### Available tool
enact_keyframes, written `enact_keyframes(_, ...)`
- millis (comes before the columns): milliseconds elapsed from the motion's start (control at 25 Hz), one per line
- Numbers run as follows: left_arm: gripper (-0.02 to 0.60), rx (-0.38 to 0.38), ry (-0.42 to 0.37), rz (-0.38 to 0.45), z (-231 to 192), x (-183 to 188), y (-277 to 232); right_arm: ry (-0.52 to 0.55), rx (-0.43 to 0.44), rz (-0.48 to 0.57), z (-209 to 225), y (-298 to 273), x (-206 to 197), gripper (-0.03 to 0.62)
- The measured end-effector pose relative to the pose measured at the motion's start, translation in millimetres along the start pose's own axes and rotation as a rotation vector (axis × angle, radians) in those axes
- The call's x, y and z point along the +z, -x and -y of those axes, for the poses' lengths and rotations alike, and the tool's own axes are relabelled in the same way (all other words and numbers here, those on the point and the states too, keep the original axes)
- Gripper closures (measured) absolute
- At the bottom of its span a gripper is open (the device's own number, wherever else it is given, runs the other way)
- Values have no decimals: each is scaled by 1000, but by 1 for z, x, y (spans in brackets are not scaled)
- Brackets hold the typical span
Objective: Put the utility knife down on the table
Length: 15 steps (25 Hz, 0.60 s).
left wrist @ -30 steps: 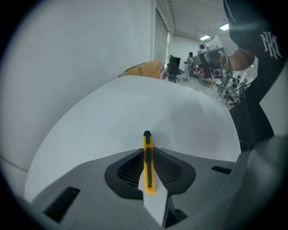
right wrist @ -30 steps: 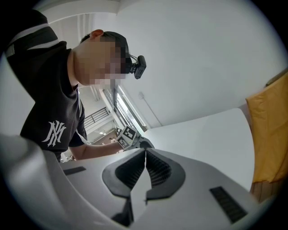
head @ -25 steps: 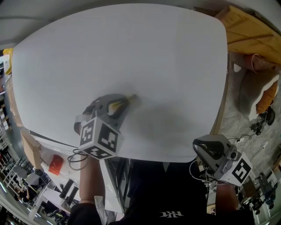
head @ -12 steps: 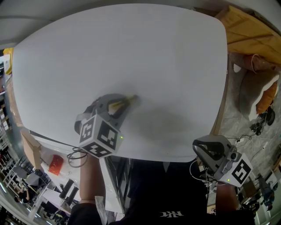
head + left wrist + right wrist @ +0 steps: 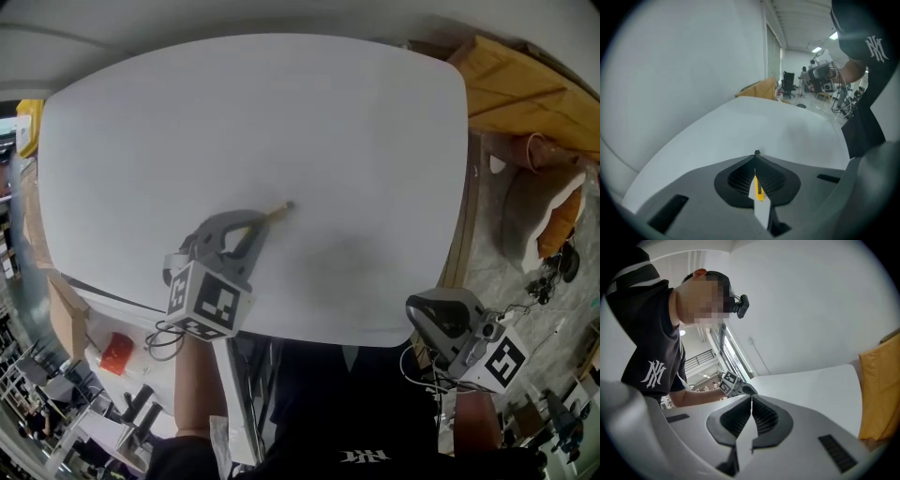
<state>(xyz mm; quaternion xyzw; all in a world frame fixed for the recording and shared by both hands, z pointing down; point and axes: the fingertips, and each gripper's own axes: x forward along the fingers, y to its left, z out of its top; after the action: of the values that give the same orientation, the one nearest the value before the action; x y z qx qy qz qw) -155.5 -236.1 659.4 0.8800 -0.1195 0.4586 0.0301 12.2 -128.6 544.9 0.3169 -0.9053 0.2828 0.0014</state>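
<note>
My left gripper (image 5: 255, 221) is over the near-left part of the white table (image 5: 281, 112), shut on a yellow utility knife (image 5: 277, 212) whose tip sticks out past the jaws toward the table's middle. In the left gripper view the yellow and pale knife (image 5: 758, 194) is pinched between the closed jaws of that left gripper (image 5: 757, 154). My right gripper (image 5: 422, 314) hangs off the table's near right edge, jaws closed on nothing. In the right gripper view the right gripper (image 5: 751, 398) shows its ribbed pads pressed together.
A yellow-brown padded object (image 5: 525, 84) lies right of the table. Cables and clutter (image 5: 553, 262) sit on the floor at right. A red item (image 5: 116, 352) and shelving lie below the table's left edge. The person's dark shirt (image 5: 356, 412) fills the bottom centre.
The head camera has shifted a little, so the table sits lower and further left in view. Both grippers hold nearly the same places; the left one still grips the knife.
</note>
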Motion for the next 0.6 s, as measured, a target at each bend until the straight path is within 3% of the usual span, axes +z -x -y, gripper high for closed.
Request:
enact_keyframes(200,577,-18,137,189,6,31,22,64,10,30,-14,7,41,589)
enact_keyframes(360,576,-38,209,254,25,45,45,38,22,57,-32,21,68,589)
enact_keyframes(600,577,-46,362,366,48,64,79,32,67,3,-56,29,72,589)
